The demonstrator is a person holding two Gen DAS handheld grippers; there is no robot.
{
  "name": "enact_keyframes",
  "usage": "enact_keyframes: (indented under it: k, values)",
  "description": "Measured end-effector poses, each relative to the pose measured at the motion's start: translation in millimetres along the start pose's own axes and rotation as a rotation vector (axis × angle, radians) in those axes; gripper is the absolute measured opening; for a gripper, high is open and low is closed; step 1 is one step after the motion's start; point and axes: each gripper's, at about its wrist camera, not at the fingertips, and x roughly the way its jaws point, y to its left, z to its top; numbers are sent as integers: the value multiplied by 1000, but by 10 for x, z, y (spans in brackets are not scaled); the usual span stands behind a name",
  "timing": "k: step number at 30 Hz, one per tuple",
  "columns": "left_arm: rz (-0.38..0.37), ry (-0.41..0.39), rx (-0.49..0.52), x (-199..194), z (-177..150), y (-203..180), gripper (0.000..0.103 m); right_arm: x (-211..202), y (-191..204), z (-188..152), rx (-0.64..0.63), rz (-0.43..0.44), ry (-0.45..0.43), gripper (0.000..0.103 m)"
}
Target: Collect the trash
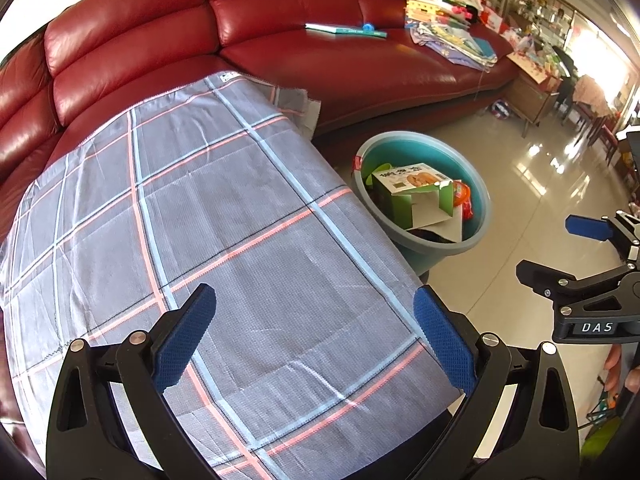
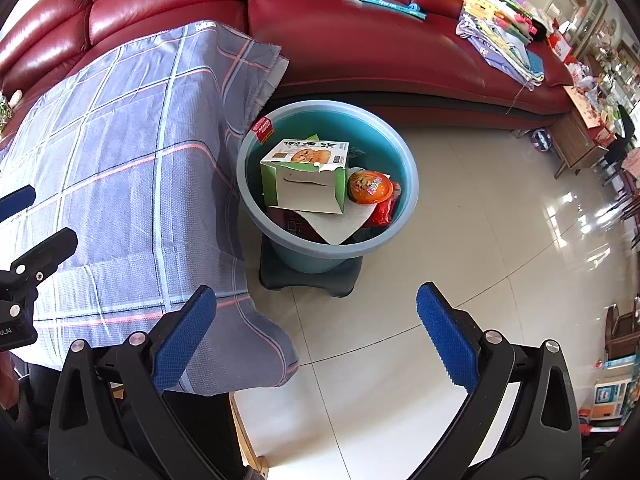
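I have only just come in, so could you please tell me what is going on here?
A person is collecting trash with a handheld claw in each hand. Both the left claw and the right claw are open and hold nothing. The table with the plaid cloth shows no trash on it. The blue bucket beside it, on the floor by the red sofa, holds a green carton, an orange packet and some paper.

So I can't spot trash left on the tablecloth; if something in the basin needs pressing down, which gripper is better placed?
Probably the right gripper: its open jaws face the blue basin. The left gripper is over the checked tablecloth, basin off to its side.
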Motion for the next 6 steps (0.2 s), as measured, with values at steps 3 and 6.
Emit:
enact_keyframes:
  k: [3,6]
  values:
    - [-12,12,0,9,3,5,99,3,-2,-3,-2,-5,-1,96]
    - [-30,21,-8,25,5,18,99,-2,5,3,-11,-11,-3,96]
